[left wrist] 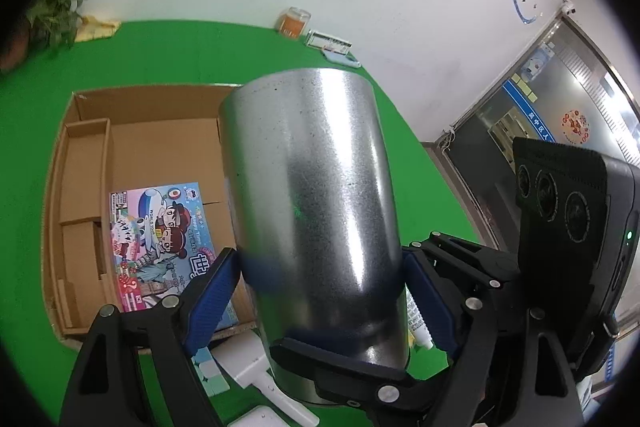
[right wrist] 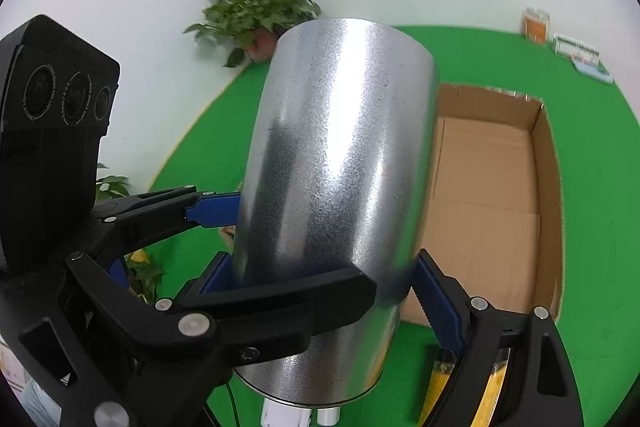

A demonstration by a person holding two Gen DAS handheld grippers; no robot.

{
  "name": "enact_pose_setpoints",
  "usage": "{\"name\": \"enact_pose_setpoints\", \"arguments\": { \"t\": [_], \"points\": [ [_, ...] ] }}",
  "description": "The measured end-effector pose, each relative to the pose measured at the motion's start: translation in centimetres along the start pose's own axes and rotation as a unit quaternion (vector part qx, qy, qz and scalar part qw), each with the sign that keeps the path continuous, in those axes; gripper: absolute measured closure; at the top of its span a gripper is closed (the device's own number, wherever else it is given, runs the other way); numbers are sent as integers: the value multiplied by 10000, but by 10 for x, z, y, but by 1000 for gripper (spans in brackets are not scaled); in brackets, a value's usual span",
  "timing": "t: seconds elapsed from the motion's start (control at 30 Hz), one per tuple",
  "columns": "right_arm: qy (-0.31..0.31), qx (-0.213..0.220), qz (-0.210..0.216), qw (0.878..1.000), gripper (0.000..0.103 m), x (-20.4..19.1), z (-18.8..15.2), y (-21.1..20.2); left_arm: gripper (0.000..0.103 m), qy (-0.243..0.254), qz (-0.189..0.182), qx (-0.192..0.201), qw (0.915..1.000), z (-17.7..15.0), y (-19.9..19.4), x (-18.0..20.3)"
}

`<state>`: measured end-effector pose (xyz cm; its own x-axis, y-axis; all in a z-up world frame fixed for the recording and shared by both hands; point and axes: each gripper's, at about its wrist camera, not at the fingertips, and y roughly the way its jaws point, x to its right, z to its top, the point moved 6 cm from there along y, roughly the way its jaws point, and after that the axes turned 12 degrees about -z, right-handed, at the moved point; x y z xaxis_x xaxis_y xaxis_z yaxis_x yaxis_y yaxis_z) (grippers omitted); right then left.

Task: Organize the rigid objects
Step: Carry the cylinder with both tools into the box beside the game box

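A silver metal cylinder is gripped by both tools at once; in the left wrist view it fills the centre of the frame, clamped between the blue pads of the left gripper, with the right gripper seen at lower right; in the right wrist view the cylinder is clasped by the right gripper, the left gripper being pressed to its side from the left. An open cardboard box is seen at left on the green table, a colourful game box lying inside it; white items are glimpsed at the bottom edge; a potted plant is seen at upper centre of the right view.
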<state>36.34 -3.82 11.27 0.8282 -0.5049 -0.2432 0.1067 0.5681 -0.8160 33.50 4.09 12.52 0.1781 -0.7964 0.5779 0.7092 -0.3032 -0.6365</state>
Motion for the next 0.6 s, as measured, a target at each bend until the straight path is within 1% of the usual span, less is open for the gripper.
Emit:
{"name": "enact_pose_setpoints", "arguments": {
  "t": [0.07, 0.27, 0.47, 0.6],
  "points": [
    [78, -129, 45, 9999, 17, 8, 4, 18, 19, -78, 8, -57, 10000, 3, 9, -10],
    [127, -565, 47, 9983, 17, 27, -2, 75, 19, -380, -84, -385, 9985, 0, 50, -46],
    [333, -1079, 130, 9935, 17, 49, -28, 137, 19, -813, -109, -885, 9927, -17, 94, -82],
    [381, -1367, 54, 9899, 17, 54, -39, 163, 19, -1096, -101, -1133, 9874, -30, 115, -96]
  ]
}}
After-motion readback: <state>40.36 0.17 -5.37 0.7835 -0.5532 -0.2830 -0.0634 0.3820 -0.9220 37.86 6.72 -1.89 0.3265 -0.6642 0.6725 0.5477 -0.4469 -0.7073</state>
